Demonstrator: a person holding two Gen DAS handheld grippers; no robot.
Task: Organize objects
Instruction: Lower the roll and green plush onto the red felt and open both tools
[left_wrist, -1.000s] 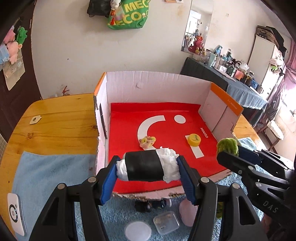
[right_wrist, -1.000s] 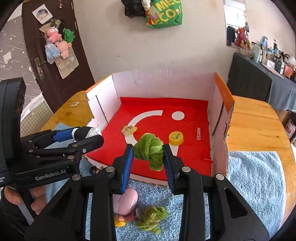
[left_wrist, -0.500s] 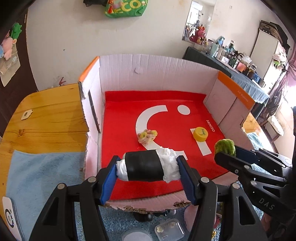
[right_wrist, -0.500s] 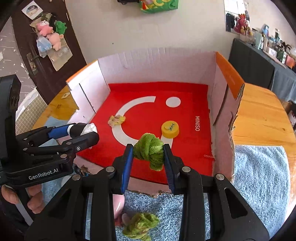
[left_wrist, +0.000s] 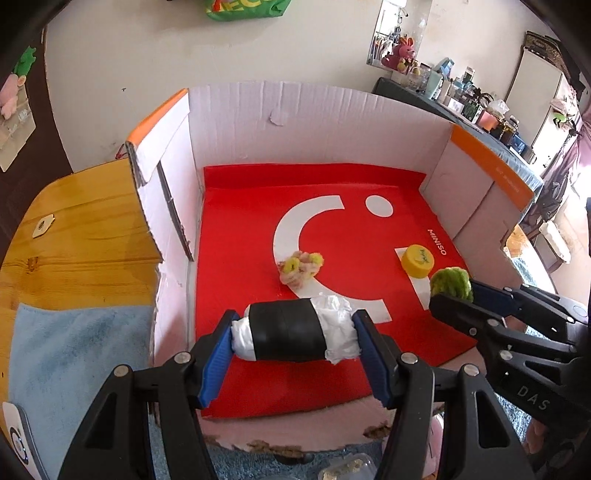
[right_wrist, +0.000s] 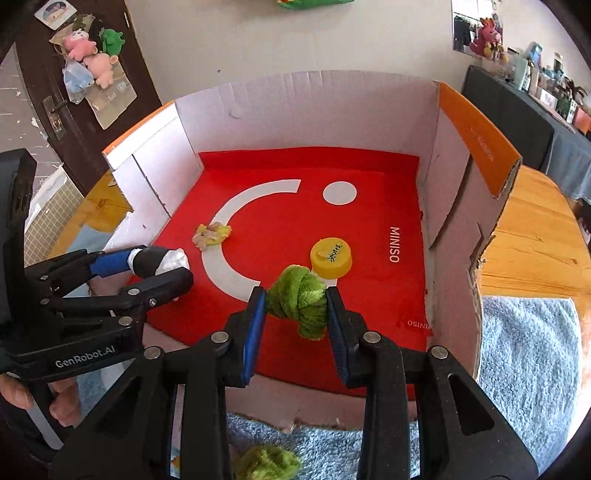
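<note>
My left gripper (left_wrist: 293, 334) is shut on a white roll wrapped in black tape (left_wrist: 291, 334), held over the front left of the red floor of a cardboard box (left_wrist: 332, 118). It shows from the side in the right wrist view (right_wrist: 155, 264). My right gripper (right_wrist: 295, 306) is shut on a green plush knot (right_wrist: 299, 297), held over the box's front, just before a yellow bottle cap (right_wrist: 331, 257). The knot shows in the left wrist view (left_wrist: 450, 284). A small yellow-pink fuzzy toy (left_wrist: 301, 266) lies mid-floor.
The box (right_wrist: 476, 147) has tall white walls with orange flaps and a low front edge. It stands on a wooden table (left_wrist: 85, 229) with a blue towel (right_wrist: 532, 354) in front. Another green plush piece (right_wrist: 267, 461) and a clear container (left_wrist: 345, 469) lie on the towel below.
Both grippers have moved forward and over the box's front edge, carrying the roll and the green knot further above the red floor. Neither grip has changed.
</note>
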